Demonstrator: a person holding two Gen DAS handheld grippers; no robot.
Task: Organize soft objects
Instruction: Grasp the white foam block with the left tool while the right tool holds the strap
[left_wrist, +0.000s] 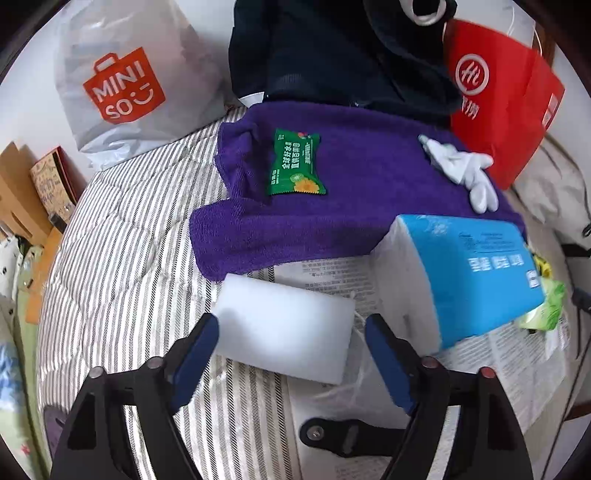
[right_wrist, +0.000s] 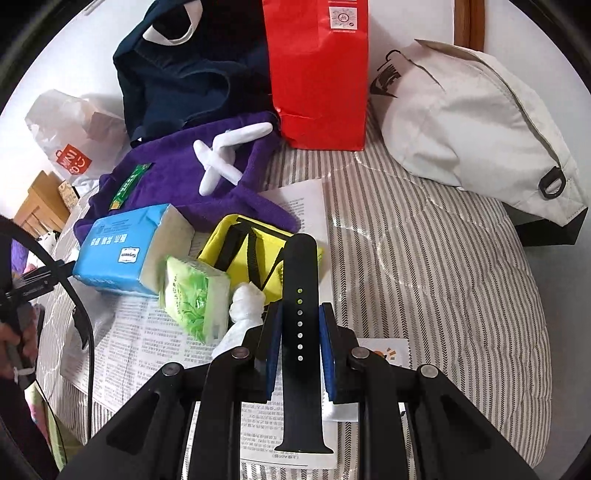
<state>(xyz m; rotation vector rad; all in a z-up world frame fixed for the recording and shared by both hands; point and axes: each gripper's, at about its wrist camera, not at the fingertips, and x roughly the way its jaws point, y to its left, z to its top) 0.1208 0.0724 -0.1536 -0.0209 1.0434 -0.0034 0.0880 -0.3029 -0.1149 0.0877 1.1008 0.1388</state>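
Lying across a striped bed (right_wrist: 424, 258) is a spread of bags and soft things. A grey plastic bag (left_wrist: 125, 81) by the wall carries an orange "MINISO" logo, and beside a dark navy tote (right_wrist: 184, 70) stands a red paper bag (right_wrist: 317, 74) with a white round emblem. A pale canvas bag (right_wrist: 469, 118) slumps on the right side of the bed. On the purple towel (left_wrist: 351, 192) rest a green snack packet (left_wrist: 295, 164) with Chinese print and a white glove (left_wrist: 465, 170). Printed paper sheets (right_wrist: 147, 332) lie under a blue tissue pack (left_wrist: 476, 273), lettered in Chinese, a smaller green tissue pack (right_wrist: 195, 299) and a yellow pouch (right_wrist: 255, 251) with black straps.

Both hand-held grippers tilt steeply down toward the bedding. The left hand-held gripper (left_wrist: 291, 328) stands wide, its blue pads either side of a white sponge block (left_wrist: 284, 328) that lies on the bed just in front of the towel; the pads look to be clear of it. The right hand-held gripper (right_wrist: 299, 347) is nearly closed, pinching a black watch strap (right_wrist: 301, 325) with a row of holes, held upright between its pads above the paper.
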